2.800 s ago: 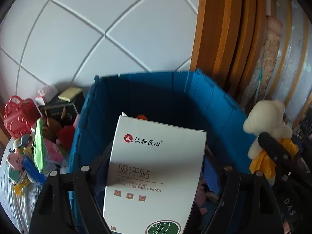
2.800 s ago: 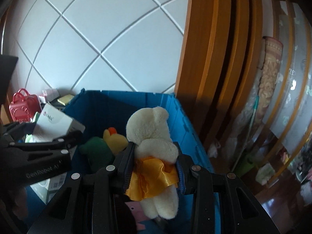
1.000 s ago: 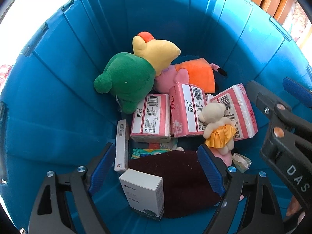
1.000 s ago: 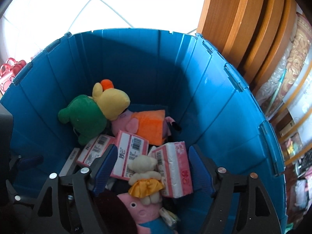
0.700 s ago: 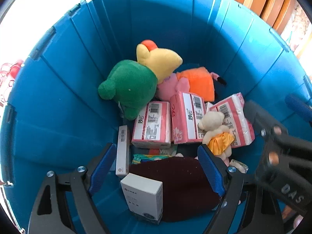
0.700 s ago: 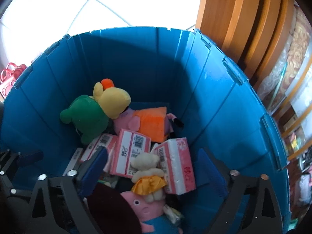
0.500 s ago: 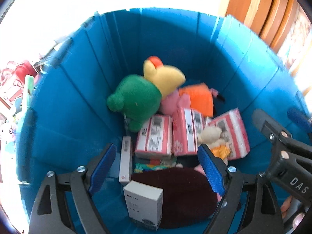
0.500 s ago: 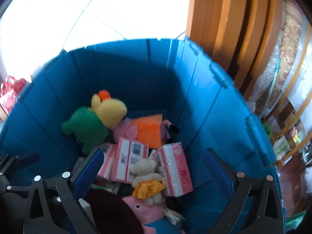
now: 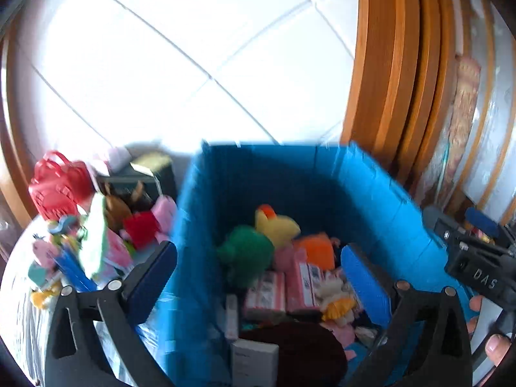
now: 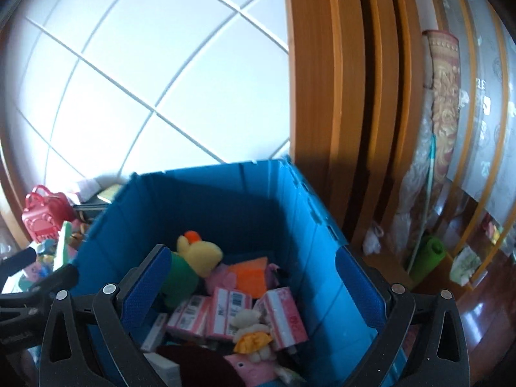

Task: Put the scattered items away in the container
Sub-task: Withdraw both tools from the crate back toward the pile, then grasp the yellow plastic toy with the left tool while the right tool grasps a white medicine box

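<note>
Left of tall blue plastic crate [image 9: 380, 193], on striped cloth: heap of scattered soft toys and red plastic toy basket [image 9: 58, 182]. Plush there likely light, squashy; grip mid-body. Left gripper [image 9: 258, 274] jaws opening, empty; right gripper [image 10: 254, 277] fingers wide apart, empty.

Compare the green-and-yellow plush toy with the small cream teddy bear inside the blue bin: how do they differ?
The green-and-yellow plush toy looks much bigger than the small cream teddy bear. The plush toy has a green body and a yellow head with an orange tuft; the teddy is cream with a yellow-orange skirt. The plush toy lies toward the blue bin's far wall; the teddy rests nearer, on pink tissue packs. Both are soft toys.
</note>
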`<state>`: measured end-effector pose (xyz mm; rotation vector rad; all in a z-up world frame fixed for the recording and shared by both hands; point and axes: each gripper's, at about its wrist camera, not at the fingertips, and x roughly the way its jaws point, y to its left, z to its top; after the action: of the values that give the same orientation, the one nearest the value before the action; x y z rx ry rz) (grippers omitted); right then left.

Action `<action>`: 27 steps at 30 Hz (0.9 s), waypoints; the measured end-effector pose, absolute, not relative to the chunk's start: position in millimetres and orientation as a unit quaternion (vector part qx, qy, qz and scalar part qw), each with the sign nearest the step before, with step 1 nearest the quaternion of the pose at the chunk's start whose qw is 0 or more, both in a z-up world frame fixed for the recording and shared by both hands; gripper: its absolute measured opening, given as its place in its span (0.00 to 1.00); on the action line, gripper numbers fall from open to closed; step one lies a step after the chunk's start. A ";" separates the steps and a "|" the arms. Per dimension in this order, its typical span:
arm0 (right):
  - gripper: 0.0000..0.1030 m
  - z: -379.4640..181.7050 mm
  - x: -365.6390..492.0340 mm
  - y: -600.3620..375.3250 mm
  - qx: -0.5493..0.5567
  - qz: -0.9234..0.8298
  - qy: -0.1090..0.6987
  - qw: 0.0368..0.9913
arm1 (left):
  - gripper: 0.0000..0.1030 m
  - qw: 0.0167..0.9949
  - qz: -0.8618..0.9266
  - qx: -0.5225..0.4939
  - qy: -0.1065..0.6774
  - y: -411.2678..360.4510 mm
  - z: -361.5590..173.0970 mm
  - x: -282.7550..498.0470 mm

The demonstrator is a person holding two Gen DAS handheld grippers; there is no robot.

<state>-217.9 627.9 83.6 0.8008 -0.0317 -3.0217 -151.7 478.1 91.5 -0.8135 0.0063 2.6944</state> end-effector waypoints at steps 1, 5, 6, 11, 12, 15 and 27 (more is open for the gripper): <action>1.00 87.8 -209.9 620.1 0.251 -0.968 -0.008 0.013 | 1.00 0.159 0.949 -0.273 -0.001 468.3 96.2 -144.8; 1.00 100.7 -177.1 581.5 0.236 -0.971 0.000 0.038 | 1.00 0.153 0.956 -0.250 -0.029 416.9 104.4 -125.1; 1.00 103.9 -167.5 569.0 0.229 -0.972 0.000 0.042 | 1.00 0.151 0.957 -0.247 -0.038 401.1 104.5 -122.0; 1.00 113.1 -119.0 498.8 0.197 -0.979 0.003 0.050 | 1.00 0.128 0.962 -0.233 -0.062 317.2 96.8 -107.0; 1.00 112.7 -109.7 481.8 0.192 -0.980 0.004 0.049 | 1.00 0.125 0.963 -0.232 -0.065 299.8 93.5 -104.2; 1.00 106.4 -88.2 434.5 0.186 -0.981 0.012 0.046 | 1.00 0.119 0.964 -0.229 -0.063 249.5 85.5 -95.4; 1.00 39.5 -31.9 284.6 0.154 -0.984 0.034 0.089 | 1.00 0.073 0.970 -0.230 -0.038 117.2 28.5 -78.2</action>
<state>-31.9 284.6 39.5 0.4572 0.1026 -2.9268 -78.2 117.2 28.5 -0.6910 -0.1133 2.9133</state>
